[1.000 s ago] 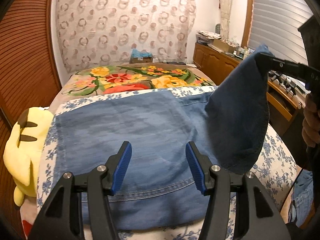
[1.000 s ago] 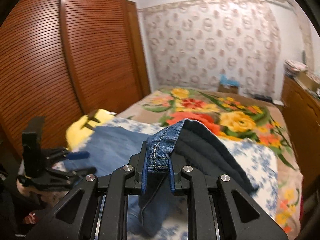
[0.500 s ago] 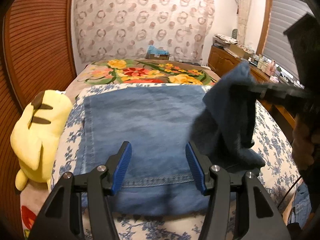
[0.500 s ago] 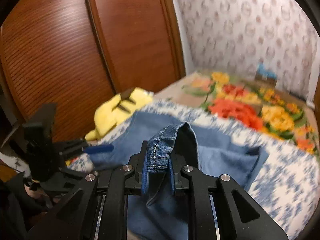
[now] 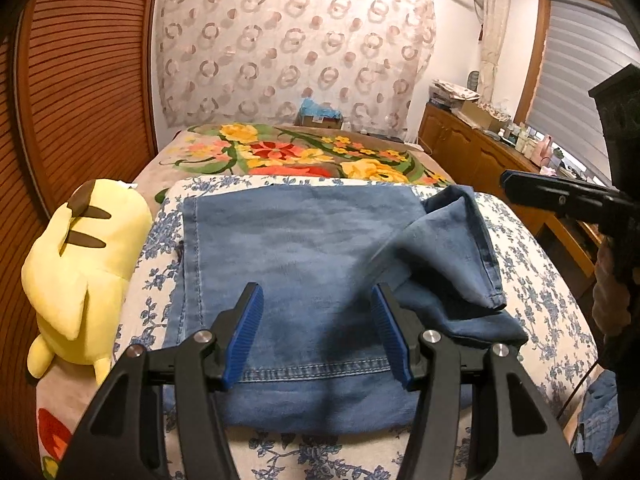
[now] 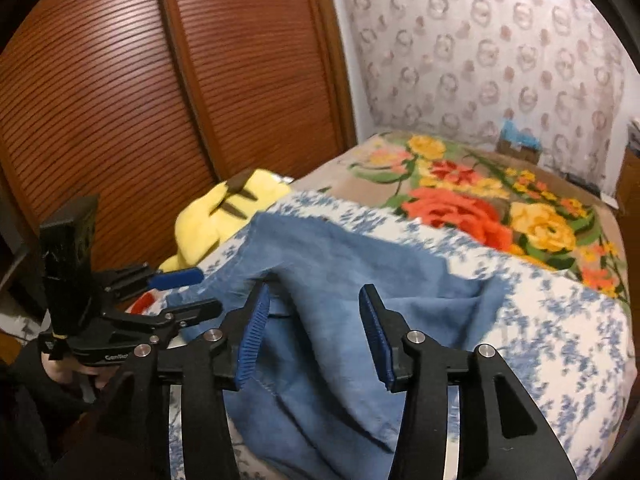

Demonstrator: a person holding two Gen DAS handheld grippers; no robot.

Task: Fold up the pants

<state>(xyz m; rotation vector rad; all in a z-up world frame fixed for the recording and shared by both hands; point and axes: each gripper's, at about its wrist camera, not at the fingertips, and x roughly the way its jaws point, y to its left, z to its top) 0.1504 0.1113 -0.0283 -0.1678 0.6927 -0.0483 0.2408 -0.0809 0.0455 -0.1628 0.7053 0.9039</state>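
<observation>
Blue denim pants [image 5: 304, 248] lie folded on the white-and-blue floral sheet [image 5: 536, 280] of the bed. One end is flopped back in a loose crumpled fold [image 5: 452, 256] at the right. My left gripper [image 5: 316, 332] is open and empty, held above the near edge of the pants. My right gripper [image 6: 310, 332] is open and empty above the crumpled fold [image 6: 360, 304]. It shows from the side in the left wrist view [image 5: 560, 196]. The left gripper shows at the left of the right wrist view [image 6: 168, 292].
A yellow plush toy [image 5: 80, 256] lies along the bed's left edge beside the pants. A flowered blanket [image 5: 292, 156] covers the far bed. Wooden slatted wardrobe doors [image 6: 160, 100] stand at the left. A wooden dresser [image 5: 472, 148] stands at the right.
My right gripper swung the lifted pant end over toward the left, then opened and let it go. The end has dropped onto the pants in a loose fold. The left gripper stayed open.
</observation>
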